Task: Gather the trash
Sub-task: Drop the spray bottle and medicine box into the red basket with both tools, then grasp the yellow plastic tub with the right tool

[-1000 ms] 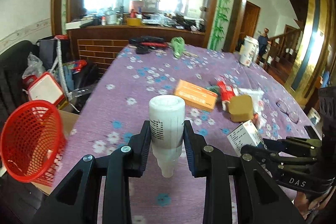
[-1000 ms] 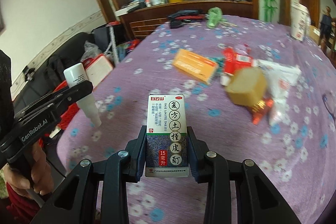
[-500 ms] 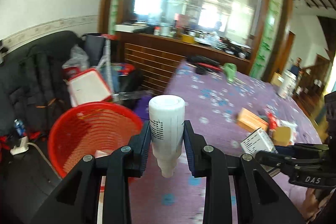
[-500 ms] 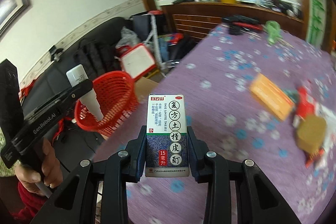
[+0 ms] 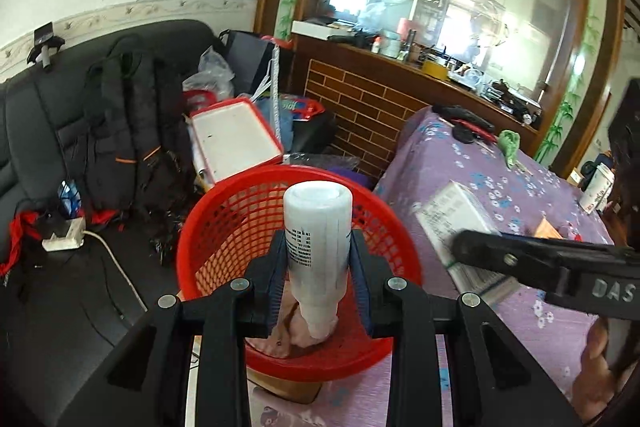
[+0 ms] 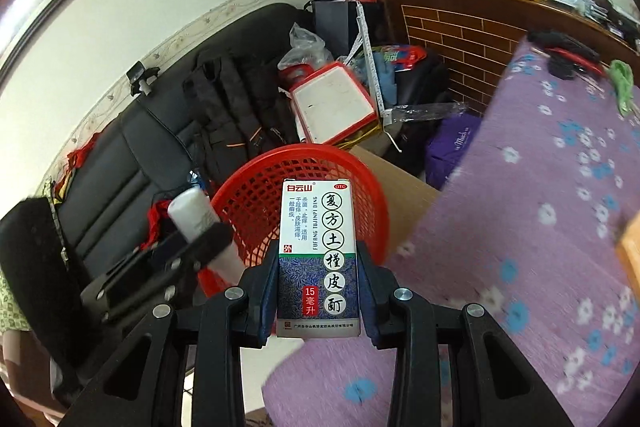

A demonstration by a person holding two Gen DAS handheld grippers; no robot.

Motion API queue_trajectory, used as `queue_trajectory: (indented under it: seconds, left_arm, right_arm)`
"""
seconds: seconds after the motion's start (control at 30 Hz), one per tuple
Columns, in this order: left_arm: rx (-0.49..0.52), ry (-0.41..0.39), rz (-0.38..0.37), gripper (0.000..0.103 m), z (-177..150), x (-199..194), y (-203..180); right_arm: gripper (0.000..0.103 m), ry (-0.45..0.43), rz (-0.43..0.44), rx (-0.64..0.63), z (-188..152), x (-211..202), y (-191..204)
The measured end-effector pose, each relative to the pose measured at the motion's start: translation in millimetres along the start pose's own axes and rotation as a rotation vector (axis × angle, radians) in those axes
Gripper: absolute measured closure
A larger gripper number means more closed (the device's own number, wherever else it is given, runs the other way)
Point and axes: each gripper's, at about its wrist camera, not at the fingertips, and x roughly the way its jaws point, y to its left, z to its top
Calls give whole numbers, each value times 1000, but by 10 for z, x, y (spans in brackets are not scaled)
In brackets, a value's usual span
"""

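Note:
My left gripper (image 5: 319,277) is shut on a white plastic bottle (image 5: 317,235), held upside down right over the red mesh basket (image 5: 224,227). Some crumpled pinkish trash lies in the basket's bottom. My right gripper (image 6: 318,291) is shut on a small white and blue medicine box (image 6: 318,259), held just right of the basket (image 6: 256,195) at the table's corner. The box (image 5: 456,223) and right gripper also show in the left wrist view, and the bottle (image 6: 196,211) and left gripper in the right wrist view.
The basket stands on a cardboard box (image 6: 400,199) beside the table with the purple flowered cloth (image 6: 540,227). A black sofa (image 5: 48,131) with a backpack (image 5: 136,123), a red-rimmed white tray (image 5: 234,135) and bags lie behind. More trash remains on the table (image 5: 548,227).
Both grippers swung left from over the table toward the red basket, carrying the bottle and the box. The left one now hangs over the basket's opening.

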Motion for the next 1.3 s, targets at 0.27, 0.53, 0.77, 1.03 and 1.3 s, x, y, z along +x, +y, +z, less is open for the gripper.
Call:
queue_trajectory:
  seconds: [0.27, 0.53, 0.77, 1.03, 1.3]
  left_arm:
    - [-28, -3, 0, 56, 24, 65, 95]
    - [35, -18, -53, 46, -53, -65, -224]
    - [146, 18, -143, 43, -275, -43, -864]
    - [298, 98, -257, 43, -655, 29, -1755]
    - [426, 155, -327, 42, -962, -22, -2417]
  right_arm:
    - [43, -23, 9, 44, 144, 97, -124]
    - [42, -46, -15, 91, -150, -361, -466]
    - [40, -76, -135, 134, -716, -881, -906]
    - [40, -128, -231, 311, -1346, -1532, -1668]
    - [40, -258, -304, 532, -1663, -2284, -2546]
